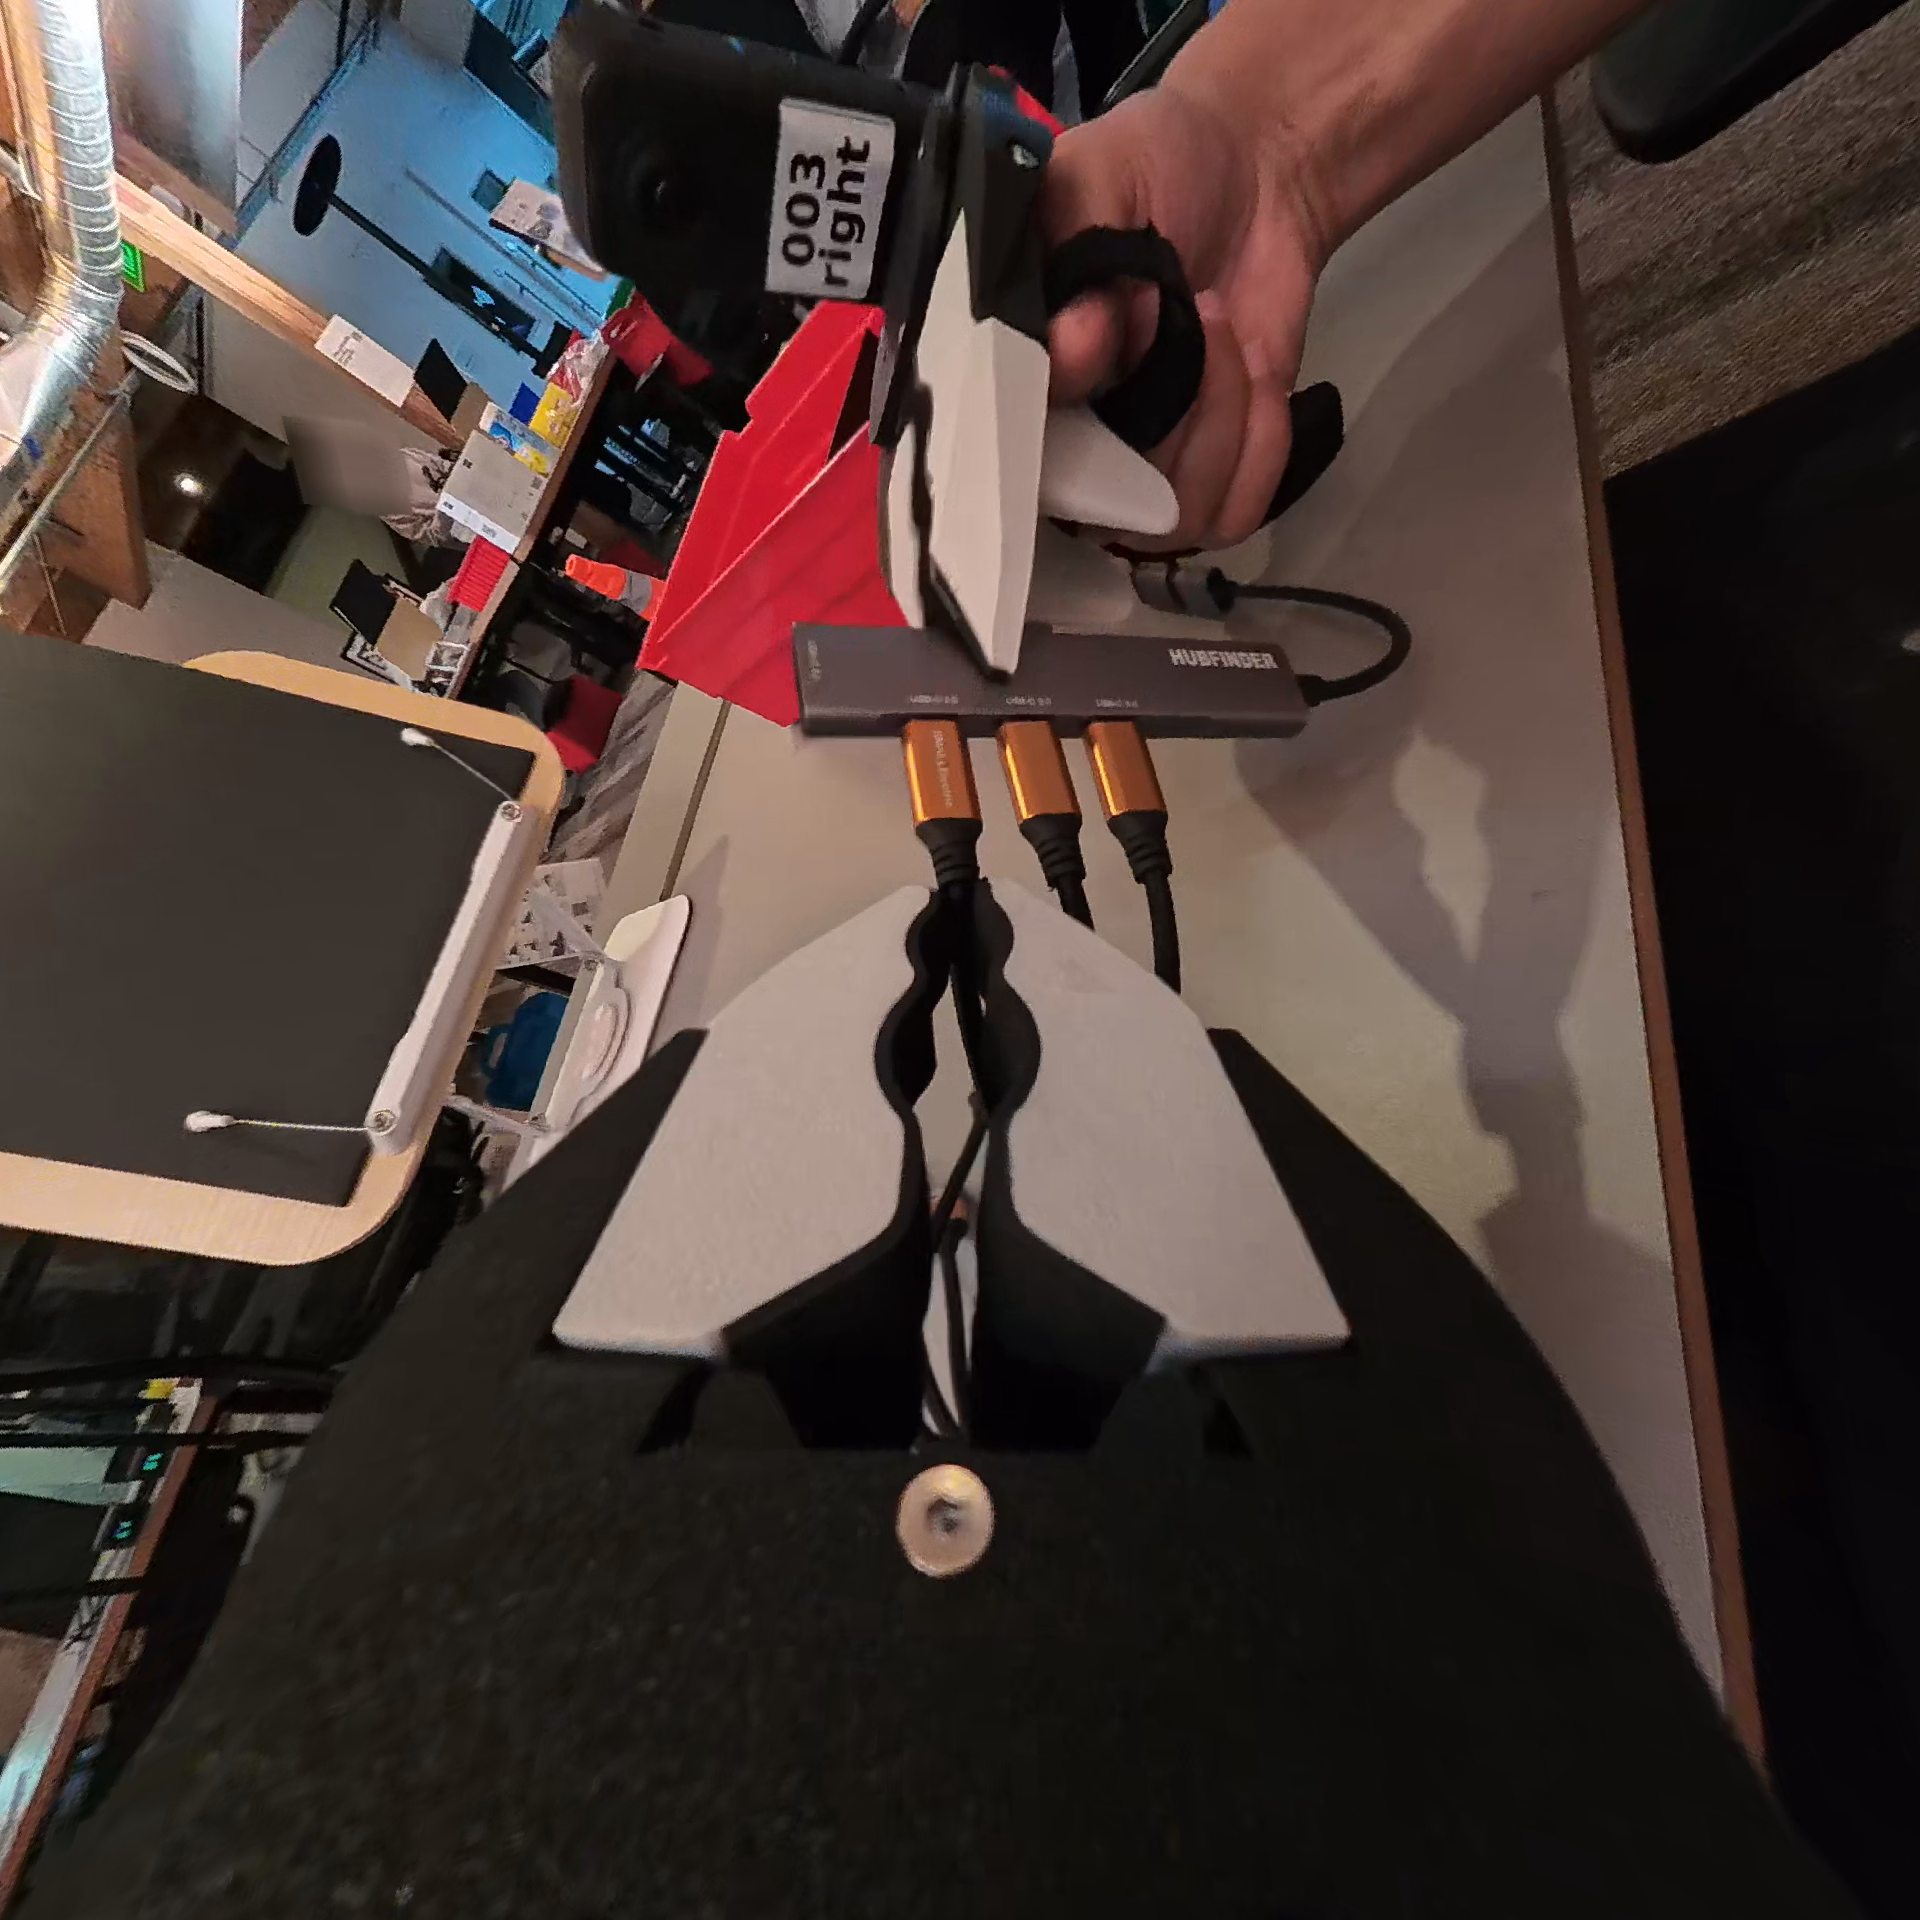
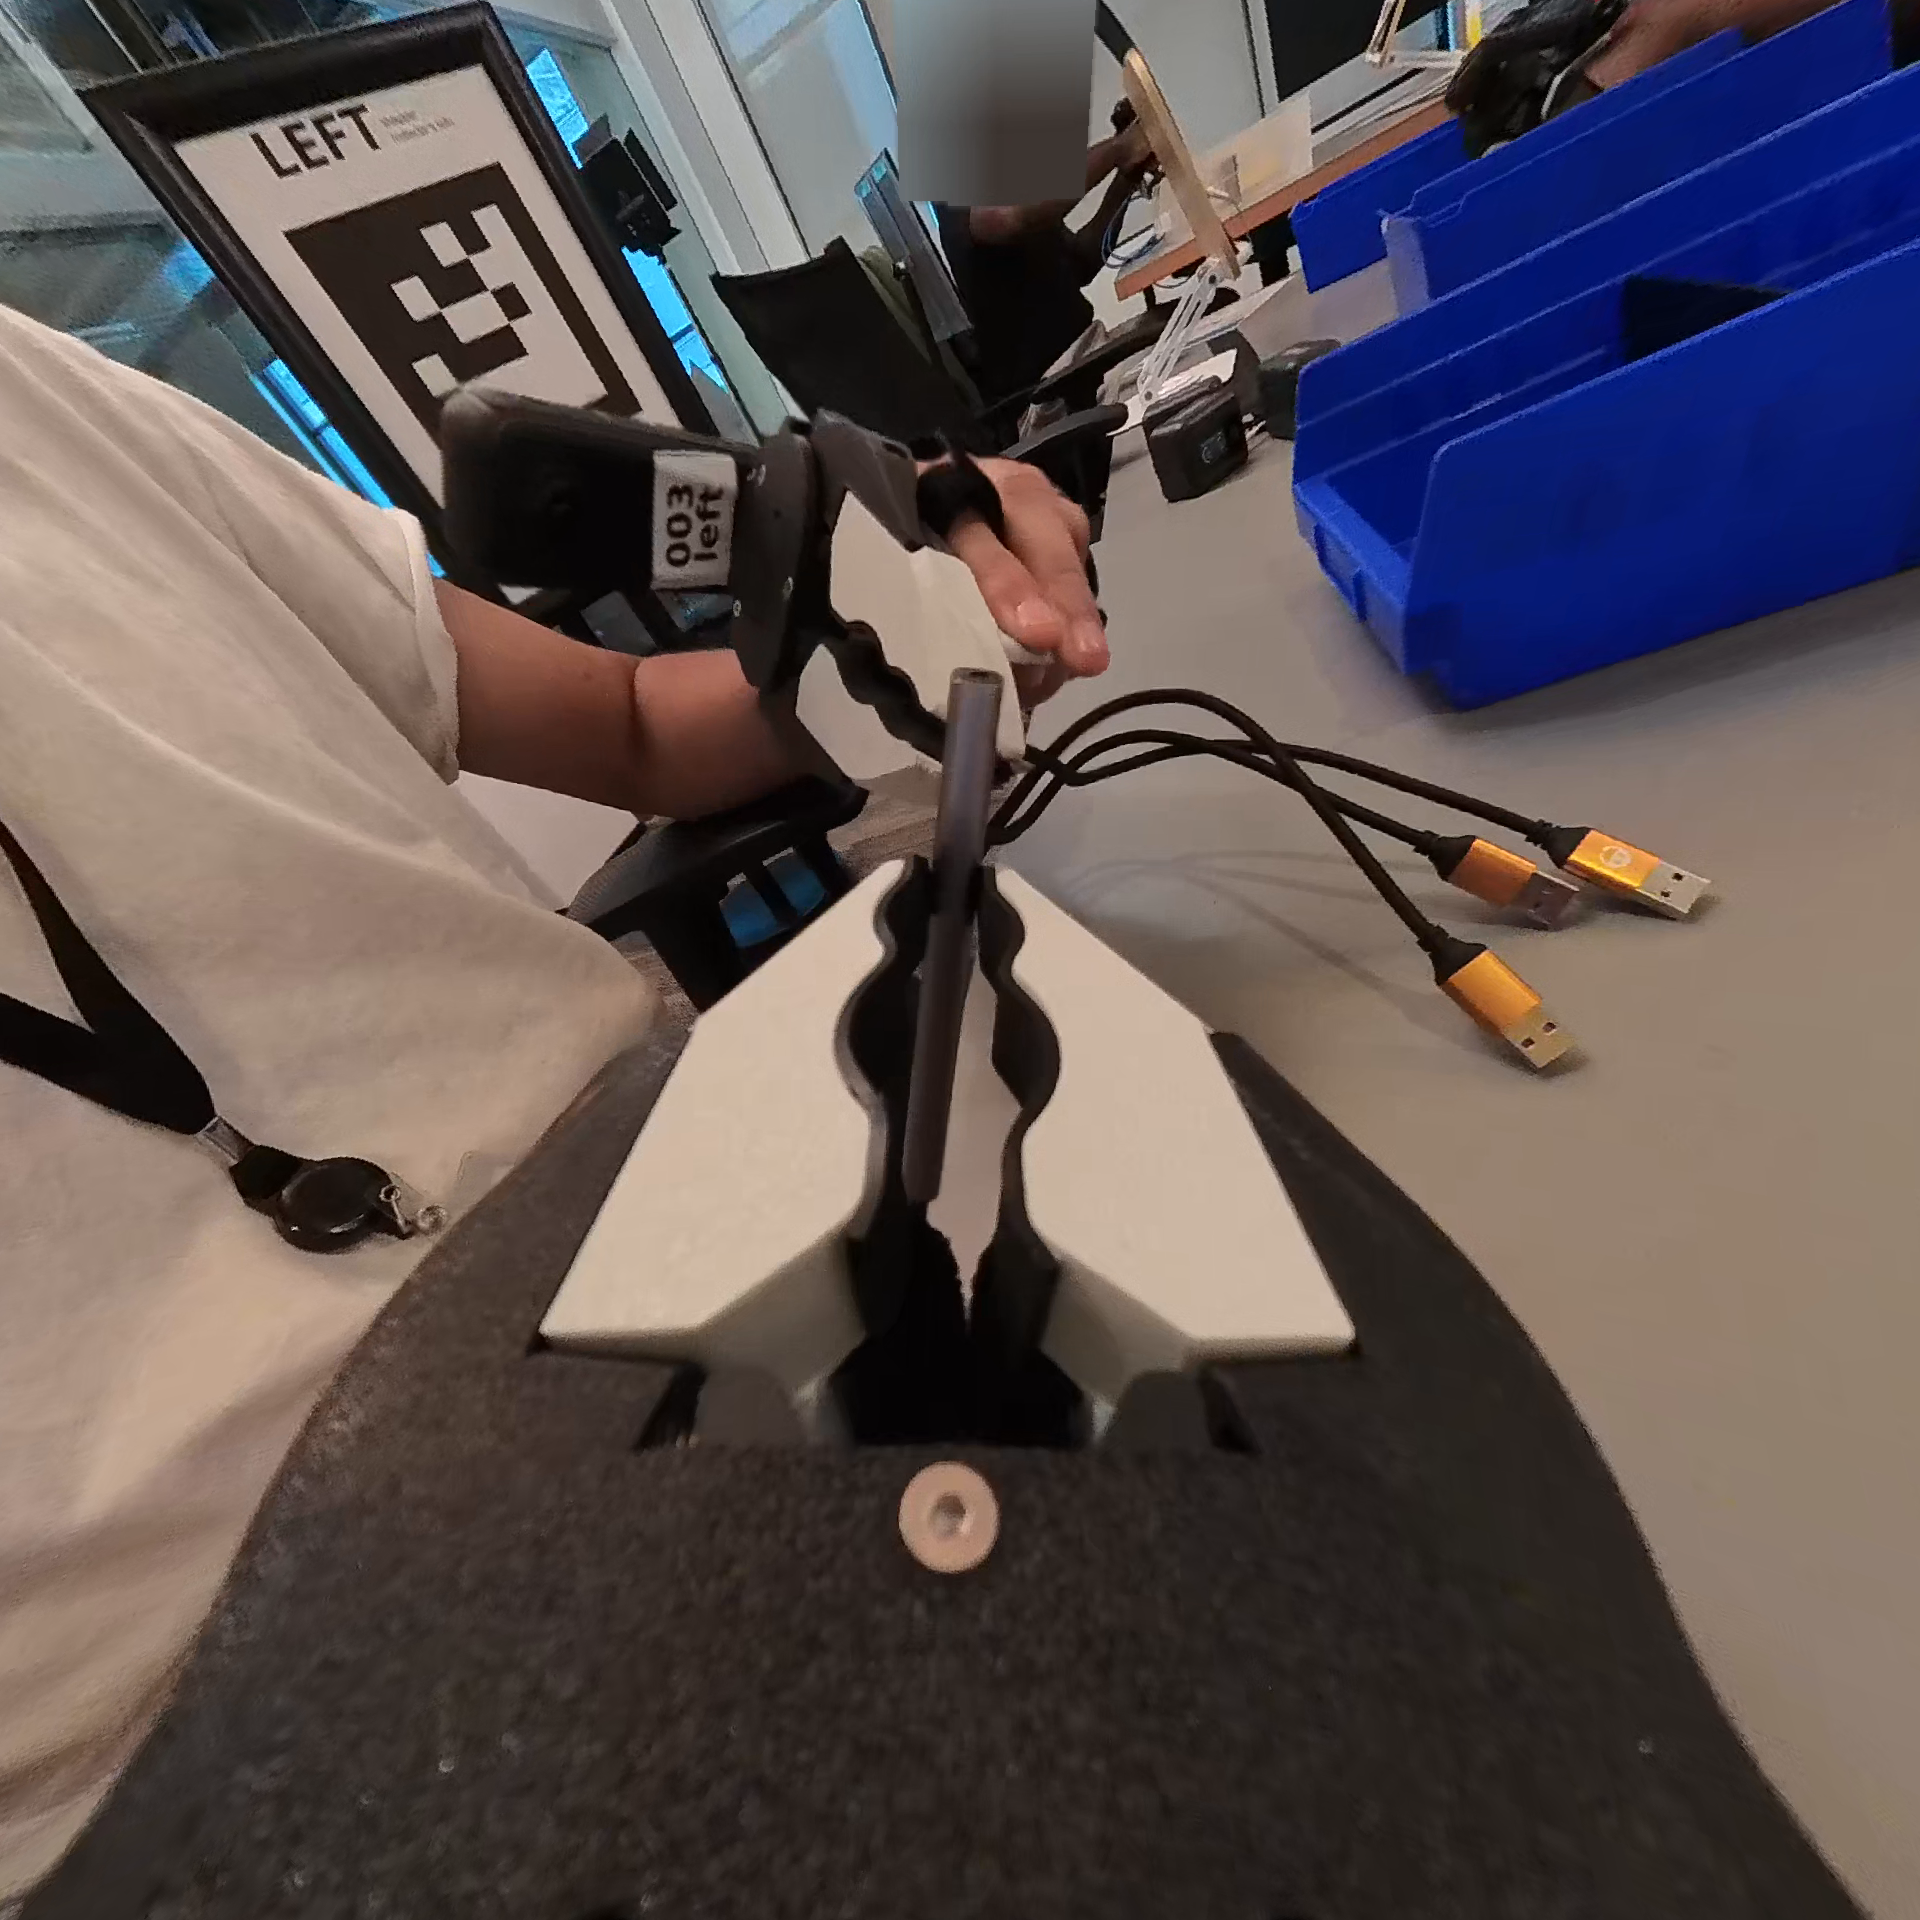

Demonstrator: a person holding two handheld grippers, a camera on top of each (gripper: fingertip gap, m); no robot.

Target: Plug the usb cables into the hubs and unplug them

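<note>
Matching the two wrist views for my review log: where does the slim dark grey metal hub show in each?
Left wrist view: the slim dark grey metal hub lies crosswise, upper centre, pinched by the right gripper.
Right wrist view: the hub runs edge-on up the centre, between that gripper's white fingers.
Shared landmark: the three black cables with orange metal plugs.

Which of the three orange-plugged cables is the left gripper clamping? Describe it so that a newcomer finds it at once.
Start at the grey table and find the slim dark hub held by the right gripper. Three orange plugs sit side by side in its near edge. The clamped cable is the one farthest from the hub's own lead; it alone runs straight between the fingers of the left gripper.
</note>
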